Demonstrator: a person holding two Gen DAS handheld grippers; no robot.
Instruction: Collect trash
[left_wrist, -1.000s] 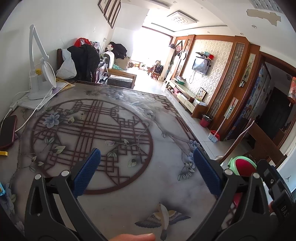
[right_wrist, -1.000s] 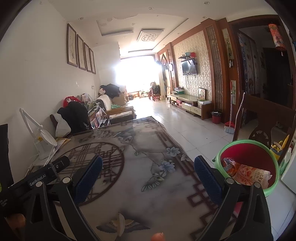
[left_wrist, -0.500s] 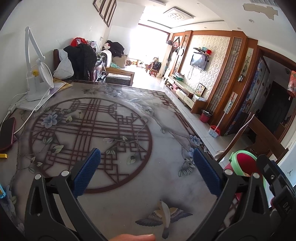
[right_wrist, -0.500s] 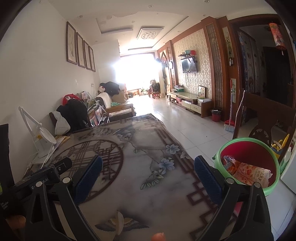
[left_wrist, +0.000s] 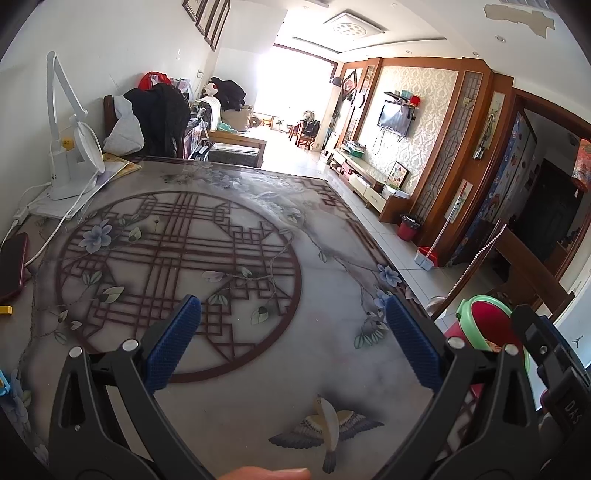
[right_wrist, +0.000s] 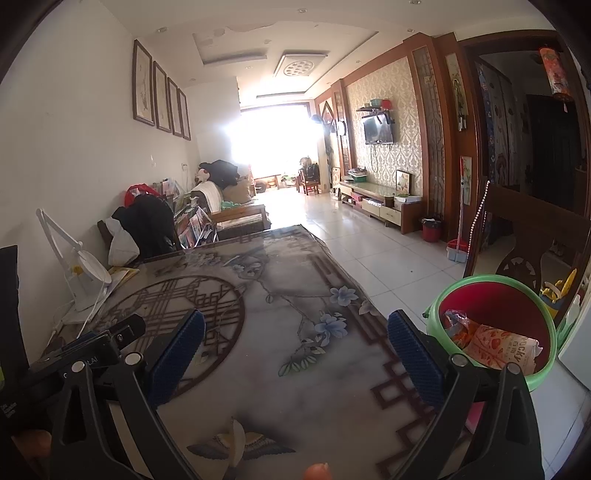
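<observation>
A green-rimmed red trash bin (right_wrist: 491, 306) stands on the floor beside the table's right edge; it also shows in the left wrist view (left_wrist: 487, 317). Snack wrappers (right_wrist: 498, 347) lie inside it. My left gripper (left_wrist: 293, 332) is open and empty above the patterned table (left_wrist: 229, 376). My right gripper (right_wrist: 295, 343) is open and empty above the same table (right_wrist: 303, 384), left of the bin. The left gripper's body (right_wrist: 85, 350) shows at the left of the right wrist view.
A white desk lamp (left_wrist: 68, 147) on papers, its cable, a dark red phone (left_wrist: 11, 262) and a small yellow piece (left_wrist: 5, 310) sit along the table's left side. A wooden chair (right_wrist: 532, 236) stands behind the bin.
Both grippers have stayed open and empty. The views have shifted only slightly over the table.
</observation>
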